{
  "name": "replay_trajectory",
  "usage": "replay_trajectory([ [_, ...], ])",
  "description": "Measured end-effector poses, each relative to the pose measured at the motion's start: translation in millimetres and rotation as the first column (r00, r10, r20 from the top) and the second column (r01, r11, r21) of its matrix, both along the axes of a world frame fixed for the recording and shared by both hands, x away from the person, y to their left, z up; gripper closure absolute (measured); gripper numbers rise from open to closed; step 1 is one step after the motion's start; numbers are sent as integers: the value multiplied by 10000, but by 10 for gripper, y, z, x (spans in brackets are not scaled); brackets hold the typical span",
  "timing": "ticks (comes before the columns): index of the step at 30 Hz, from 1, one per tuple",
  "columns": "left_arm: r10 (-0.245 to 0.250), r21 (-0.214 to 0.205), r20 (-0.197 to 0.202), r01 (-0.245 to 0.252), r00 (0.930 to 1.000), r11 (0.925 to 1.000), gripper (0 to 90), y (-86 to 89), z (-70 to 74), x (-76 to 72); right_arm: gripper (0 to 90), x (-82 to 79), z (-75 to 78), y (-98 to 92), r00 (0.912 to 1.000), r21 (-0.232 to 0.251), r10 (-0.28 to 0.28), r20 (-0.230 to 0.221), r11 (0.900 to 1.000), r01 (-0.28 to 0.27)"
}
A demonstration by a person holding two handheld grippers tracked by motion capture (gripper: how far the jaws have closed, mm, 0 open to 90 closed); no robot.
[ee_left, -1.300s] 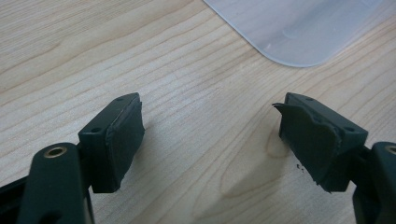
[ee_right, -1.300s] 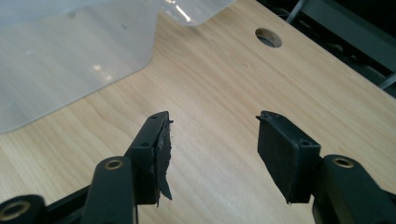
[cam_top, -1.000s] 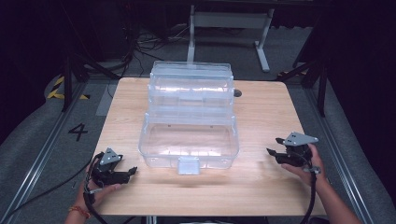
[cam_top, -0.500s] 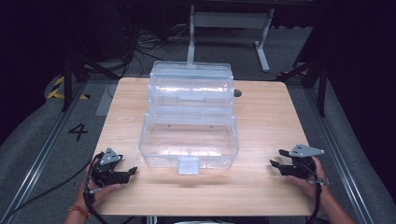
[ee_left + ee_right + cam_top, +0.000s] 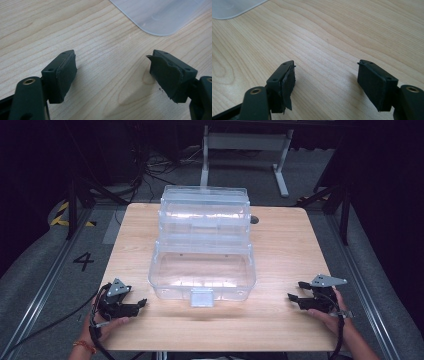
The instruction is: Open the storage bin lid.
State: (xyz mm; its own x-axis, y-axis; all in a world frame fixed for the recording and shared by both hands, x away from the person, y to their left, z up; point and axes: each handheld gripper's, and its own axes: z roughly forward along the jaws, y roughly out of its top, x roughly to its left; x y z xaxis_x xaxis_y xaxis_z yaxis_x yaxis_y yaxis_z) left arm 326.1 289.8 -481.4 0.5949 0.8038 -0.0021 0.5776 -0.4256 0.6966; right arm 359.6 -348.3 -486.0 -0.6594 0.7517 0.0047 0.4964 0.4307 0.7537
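So there's a clear plastic box (image 5: 202,270) sitting in the middle of a wooden table (image 5: 285,250), tiered like a tackle box, with a smaller upper section stacked toward the far edge and a wider lower section toward the person. A little latch (image 5: 202,297) is sticking out at the front of it, pointing at the near edge.

The left gripper (image 5: 136,305) is resting low over the near left corner of the table, with the left hand (image 5: 102,325) wrapped around it from below. It's pointing toward the box but sitting apart from it, touching nothing. In the left gripper view its jaws are standing well apart with just bare wood between them, and a rounded corner of the box (image 5: 162,15) is showing at the top, a bit away from the pads (image 5: 66,75).

The right gripper (image 5: 295,299) is doing the mirror thing on the near right side, the right hand (image 5: 330,312) holding it, jaws aimed left at the box and well clear of it. Its jaws have just been opening and nothing is sitting between them, only wood grain in the right gripper view. A bit of the box (image 5: 232,8) is peeking in at the top left corner there.

Both cables are trailing off the near edge.
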Motion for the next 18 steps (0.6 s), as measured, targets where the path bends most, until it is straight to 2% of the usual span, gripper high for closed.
replay_trajectory([
  [18,49,-5,-147,-49,9999,10000,219,0,7,-1,296,-8,-1,5,10000,-18,-54,11,10000,54],
])
